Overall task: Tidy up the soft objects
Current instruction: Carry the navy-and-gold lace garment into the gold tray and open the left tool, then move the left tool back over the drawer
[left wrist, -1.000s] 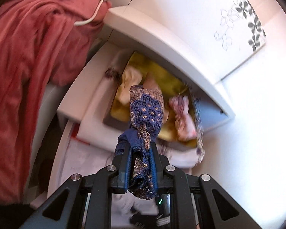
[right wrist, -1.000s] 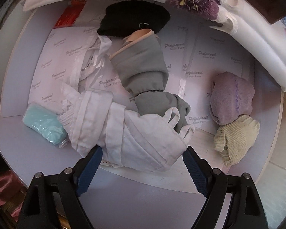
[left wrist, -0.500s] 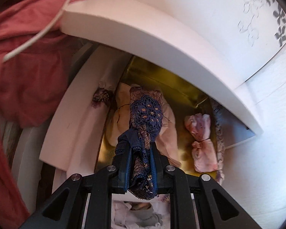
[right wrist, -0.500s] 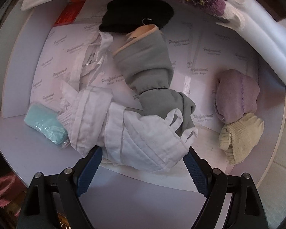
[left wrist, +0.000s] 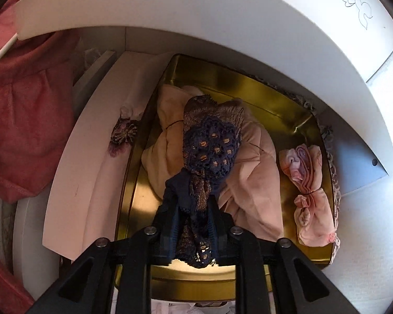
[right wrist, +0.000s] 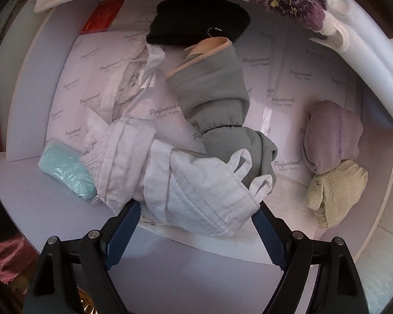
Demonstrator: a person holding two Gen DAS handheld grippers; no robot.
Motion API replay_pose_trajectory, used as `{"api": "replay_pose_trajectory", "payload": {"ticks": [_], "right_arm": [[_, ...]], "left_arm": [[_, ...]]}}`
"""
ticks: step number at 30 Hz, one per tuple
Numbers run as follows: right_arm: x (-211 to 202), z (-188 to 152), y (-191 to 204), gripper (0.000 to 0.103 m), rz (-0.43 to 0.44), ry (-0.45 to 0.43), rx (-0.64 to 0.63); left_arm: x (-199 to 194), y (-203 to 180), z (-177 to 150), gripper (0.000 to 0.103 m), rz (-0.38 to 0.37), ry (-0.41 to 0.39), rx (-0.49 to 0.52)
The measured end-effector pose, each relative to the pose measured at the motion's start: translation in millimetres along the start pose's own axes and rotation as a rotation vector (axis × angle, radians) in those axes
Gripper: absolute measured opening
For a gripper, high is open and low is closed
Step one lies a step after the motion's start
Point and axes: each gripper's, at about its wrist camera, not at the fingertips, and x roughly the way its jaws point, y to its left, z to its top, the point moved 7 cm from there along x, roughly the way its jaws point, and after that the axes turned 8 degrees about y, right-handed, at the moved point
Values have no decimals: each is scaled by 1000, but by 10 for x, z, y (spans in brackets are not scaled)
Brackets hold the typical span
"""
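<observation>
Left wrist view: the left gripper (left wrist: 192, 222) has just been easing its jaws, the navy lace garment (left wrist: 209, 144) seemingly held yet, hanging lengthwise over the gold tin (left wrist: 249, 83)

Right wrist view: the right gripper (right wrist: 196, 231) gapes empty just beside the white garment (right wrist: 196, 188)

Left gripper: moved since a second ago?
Yes. The left gripper, navy lace garment between its just-opening jaws, has closed in over the gold tin, which now fills the view.
</observation>
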Motion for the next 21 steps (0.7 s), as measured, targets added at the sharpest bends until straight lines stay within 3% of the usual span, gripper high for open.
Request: {"api": "replay_pose_trajectory", "payload": {"ticks": [8, 21], "right_arm": [[19, -48, -3, 87, -4, 1, 2], [-28, -63, 48, 87, -15, -18, 0]], "left_arm": [[-177, 63, -242, 40, -13, -19, -4], [-668, 268, -751, 40, -7, -79, -9]]}}
